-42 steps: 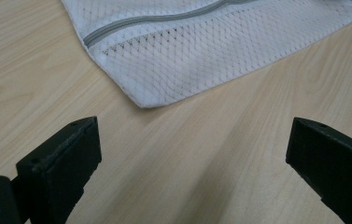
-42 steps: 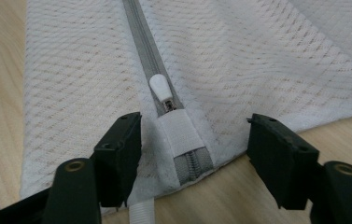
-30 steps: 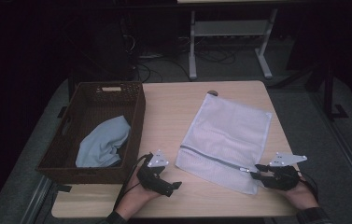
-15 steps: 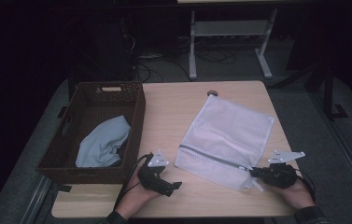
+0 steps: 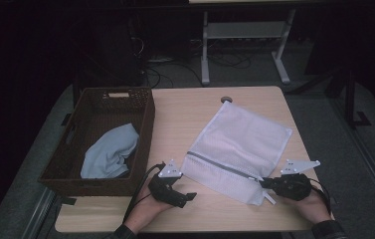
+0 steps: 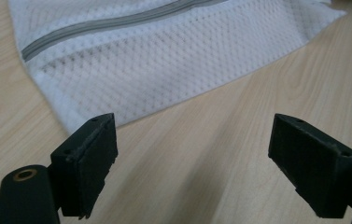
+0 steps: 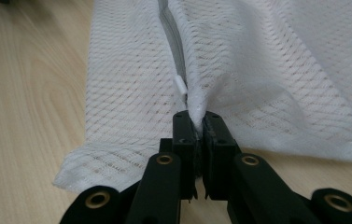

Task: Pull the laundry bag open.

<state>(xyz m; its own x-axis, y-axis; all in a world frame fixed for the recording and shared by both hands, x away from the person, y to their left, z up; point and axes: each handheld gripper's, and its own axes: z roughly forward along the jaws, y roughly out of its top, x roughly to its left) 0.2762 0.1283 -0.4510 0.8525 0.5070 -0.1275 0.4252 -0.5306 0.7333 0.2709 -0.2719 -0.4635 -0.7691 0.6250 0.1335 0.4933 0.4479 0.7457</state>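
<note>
white mesh bag (image 5: 242,149) lying flat on the table (image 5: 185,114), right of the basket (image 5: 100,142). right gripper (image 7: 196,122) pinching the bag's mesh at the zipper (image 7: 170,32) end. left gripper (image 6: 192,154), jaws just narrowing, spread with nothing between, near the bag's corner.

Dim high view, dark surroundings, lit tabletop, gripper views bright, near jaws softly blurred

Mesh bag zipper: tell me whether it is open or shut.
Shut: the grey zipper runs closed across the flat mesh bag, its pull at the end.
</note>
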